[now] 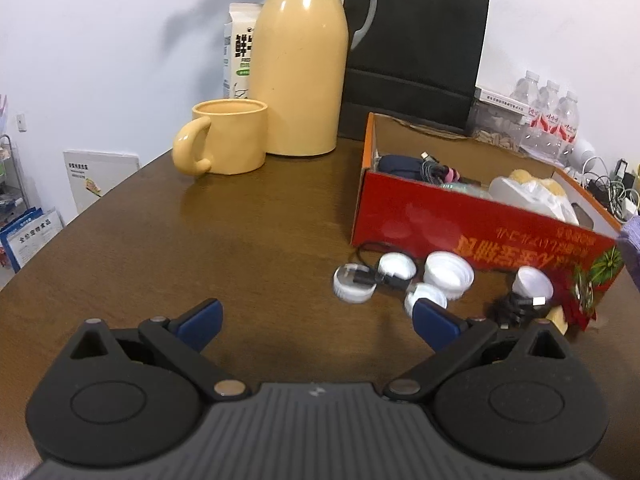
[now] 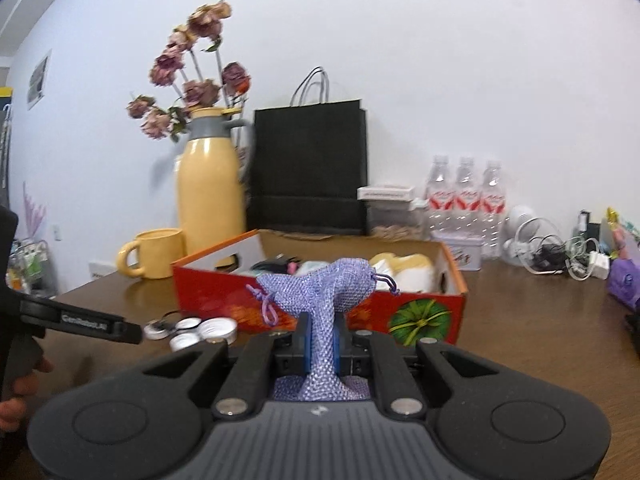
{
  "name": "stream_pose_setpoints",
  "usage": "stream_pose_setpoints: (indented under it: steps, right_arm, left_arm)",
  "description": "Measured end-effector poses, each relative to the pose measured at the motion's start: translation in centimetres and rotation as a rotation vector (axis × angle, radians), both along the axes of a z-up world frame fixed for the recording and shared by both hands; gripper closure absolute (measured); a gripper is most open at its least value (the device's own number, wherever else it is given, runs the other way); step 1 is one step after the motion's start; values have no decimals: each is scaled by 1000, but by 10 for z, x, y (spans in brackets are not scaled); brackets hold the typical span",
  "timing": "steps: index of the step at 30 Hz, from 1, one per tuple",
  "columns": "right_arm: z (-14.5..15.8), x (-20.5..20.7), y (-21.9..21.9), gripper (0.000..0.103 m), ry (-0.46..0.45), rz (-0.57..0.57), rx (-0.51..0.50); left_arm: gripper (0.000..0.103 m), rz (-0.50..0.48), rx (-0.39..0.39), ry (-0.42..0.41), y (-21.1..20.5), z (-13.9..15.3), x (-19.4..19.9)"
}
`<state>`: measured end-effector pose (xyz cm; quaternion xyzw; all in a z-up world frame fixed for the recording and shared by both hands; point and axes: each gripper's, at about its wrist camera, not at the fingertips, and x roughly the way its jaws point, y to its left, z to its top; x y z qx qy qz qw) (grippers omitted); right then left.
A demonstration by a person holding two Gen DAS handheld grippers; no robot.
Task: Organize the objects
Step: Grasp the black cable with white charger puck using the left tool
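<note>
Box (image 1: 460, 220) part filled; right gripper (image 2: 320, 340) clamps pouch (image 2: 332, 284) (not yet boxed); left gripper (image 1: 316, 320) wide, empty; caps (image 1: 448, 274), cable (image 1: 516, 308) remain on table (image 1: 240, 240)

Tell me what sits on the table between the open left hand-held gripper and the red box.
In the left wrist view, a cluster of white bottle caps and a black cable lie between the left hand-held gripper and the red box.

Both claw-mounted views facing red box (image 1: 472, 232)
</note>
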<state>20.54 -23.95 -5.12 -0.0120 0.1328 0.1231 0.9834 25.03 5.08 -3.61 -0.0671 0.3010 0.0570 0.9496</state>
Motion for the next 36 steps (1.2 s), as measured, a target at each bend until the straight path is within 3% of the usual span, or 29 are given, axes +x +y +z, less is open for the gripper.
stream_pose_setpoints:
  steps: [9, 18, 20, 25, 28, 31, 36]
  right_arm:
    - [-6, 25, -19, 94, 7, -48, -52]
    - [-10, 29, -23, 94, 36, -47, -51]
    - [-11, 27, -23, 94, 36, -47, -54]
    - [-9, 23, -22, 94, 26, -48, -53]
    - [-8, 21, -23, 94, 20, -47, -51]
    - [-7, 20, -24, 94, 14, -47, -51]
    - [-6, 19, -23, 94, 10, -46, -52]
  left_arm:
    - [0, -58, 96, 4, -21, 1, 40]
    - [0, -111, 56, 43, -16, -8, 49]
    - [7, -125, 56, 36, -18, -8, 47]
    - [35, -142, 59, 19, -20, -8, 41]
    - [44, -152, 63, 15, -22, -8, 39]
    - [48, -157, 65, 16, -23, -8, 39]
    - [47, -153, 51, 7, -22, -7, 38]
